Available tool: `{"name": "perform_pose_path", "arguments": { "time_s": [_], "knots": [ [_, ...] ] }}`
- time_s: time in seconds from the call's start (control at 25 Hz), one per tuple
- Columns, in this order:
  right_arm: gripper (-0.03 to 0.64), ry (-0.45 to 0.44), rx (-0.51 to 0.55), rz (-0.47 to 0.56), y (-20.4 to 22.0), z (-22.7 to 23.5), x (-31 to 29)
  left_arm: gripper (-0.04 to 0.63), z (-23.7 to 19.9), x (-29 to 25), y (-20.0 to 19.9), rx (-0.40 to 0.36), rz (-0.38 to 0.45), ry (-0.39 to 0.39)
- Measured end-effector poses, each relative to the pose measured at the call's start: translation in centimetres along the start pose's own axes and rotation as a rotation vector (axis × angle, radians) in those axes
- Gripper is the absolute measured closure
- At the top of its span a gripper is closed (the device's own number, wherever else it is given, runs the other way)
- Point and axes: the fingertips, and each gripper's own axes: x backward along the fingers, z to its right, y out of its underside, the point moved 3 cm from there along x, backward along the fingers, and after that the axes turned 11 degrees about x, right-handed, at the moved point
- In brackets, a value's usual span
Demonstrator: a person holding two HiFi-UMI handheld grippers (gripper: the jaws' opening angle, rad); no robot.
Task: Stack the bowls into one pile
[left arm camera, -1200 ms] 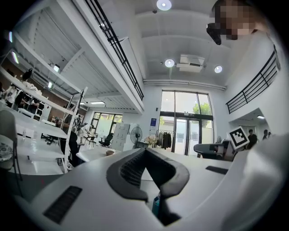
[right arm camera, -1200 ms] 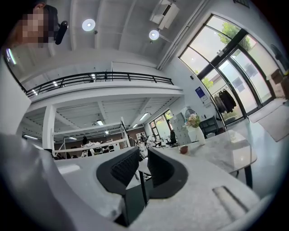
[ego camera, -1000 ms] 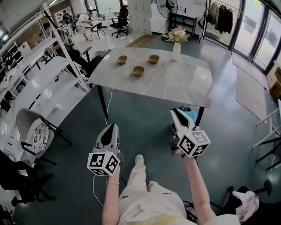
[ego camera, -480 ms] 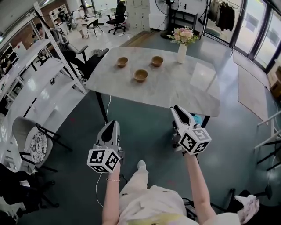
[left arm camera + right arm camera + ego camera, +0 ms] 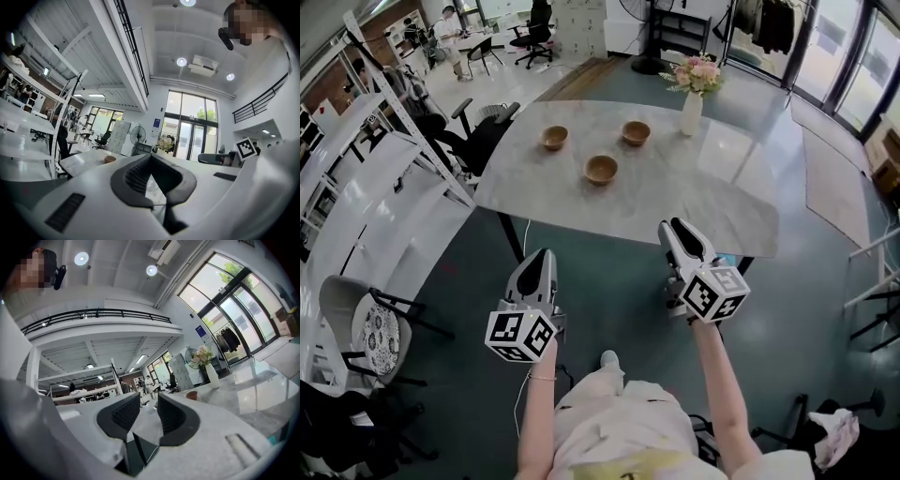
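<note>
- Both grippers are coming closer to the table [image 5: 712, 202] than a second ago, and the right gripper [image 5: 673, 227] has just been opening its jaws.
- Its pads are now standing apart with a clear gap and nothing between them. The left gripper [image 5: 544, 255] is keeping its fingertips together on nothing.
- Three small round brown bowls are sitting well ahead of both grippers on the pale marbled top: the near bowl [image 5: 601, 169], the left bowl [image 5: 554, 138] and the right bowl [image 5: 636, 132].
- They are standing apart in a triangle, upright with mouths facing up. Being round, they are showing no long axis.
- The head view is showing all three bowls, while each gripper view is catching only one.
- The vase [image 5: 692, 111] of flowers is standing beyond the right bowl.
</note>
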Motion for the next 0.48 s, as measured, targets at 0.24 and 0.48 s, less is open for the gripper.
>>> {"name": "perform_pose_path", "arguments": {
  "time_s": [0.24, 0.48],
  "knots": [
    [0.515, 0.044, -0.002, -0.002, 0.7, 1.7, -2.7, 0.595, -1.6, -3.5, 0.2, 0.008, -0.024, 0.037],
    [0.515, 0.082, -0.015, -0.017, 1.3, 3.4, -5.2, 0.595, -3.4, -6.3, 0.6, 0.025, -0.055, 0.044]
  ]
}}
